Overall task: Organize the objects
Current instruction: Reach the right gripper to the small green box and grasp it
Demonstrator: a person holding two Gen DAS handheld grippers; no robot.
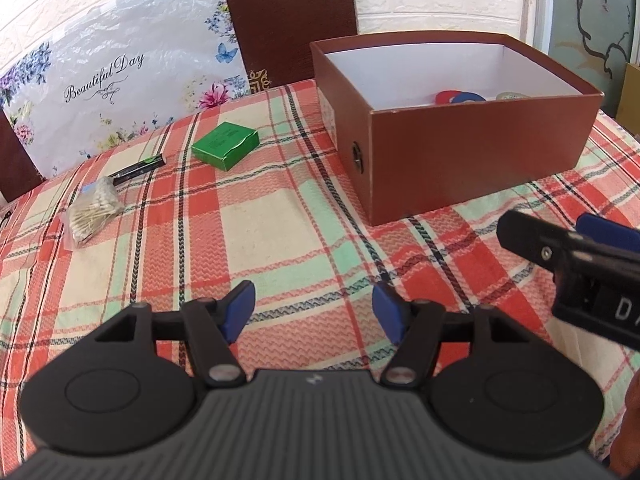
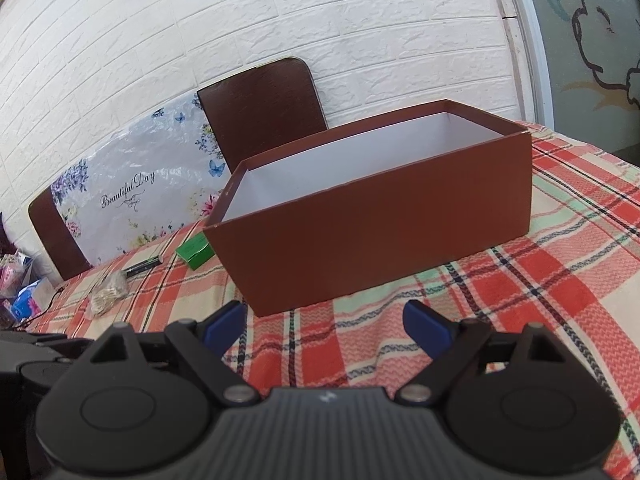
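Grippers both spread and empty, my left [image 1: 314, 312] nearer the loose items: green pack [image 1: 225, 144], pen [image 1: 138, 169], swab bag [image 1: 94, 210] lie ahead-left, box [image 1: 472, 152] ahead-right, pen's axis running left-right.

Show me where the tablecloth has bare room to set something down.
Bare cloth lies between the left gripper and the brown box, and between the cotton swab bag and that box. It is crowded at the far left: bag, black pen and green box.

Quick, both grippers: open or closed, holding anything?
Left gripper: open, holding nothing, above the tablecloth.
Right gripper: open, holding nothing, in front of the brown box.
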